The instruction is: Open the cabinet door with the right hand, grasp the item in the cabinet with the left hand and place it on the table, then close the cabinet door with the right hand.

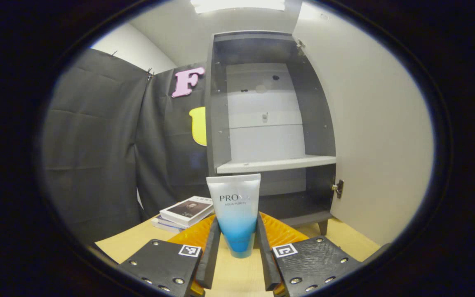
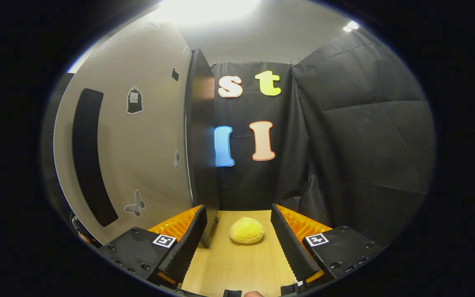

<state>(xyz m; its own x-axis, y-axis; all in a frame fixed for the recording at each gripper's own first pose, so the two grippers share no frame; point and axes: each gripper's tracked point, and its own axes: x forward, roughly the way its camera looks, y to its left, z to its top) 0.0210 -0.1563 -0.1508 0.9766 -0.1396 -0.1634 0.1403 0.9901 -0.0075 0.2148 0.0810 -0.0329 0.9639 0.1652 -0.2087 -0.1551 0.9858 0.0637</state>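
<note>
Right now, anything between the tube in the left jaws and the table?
Nothing visible. The tube hangs between the left gripper fingers over bare table; the books lie off to the side, the cabinet behind.

Tube (image 1: 235, 214) reads "AQUA PURITY"

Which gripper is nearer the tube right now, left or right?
Left. The left gripper has the tube standing upright between its jaws. The right gripper is open beside the open cabinet door, facing a yellow bun on the table.
</note>
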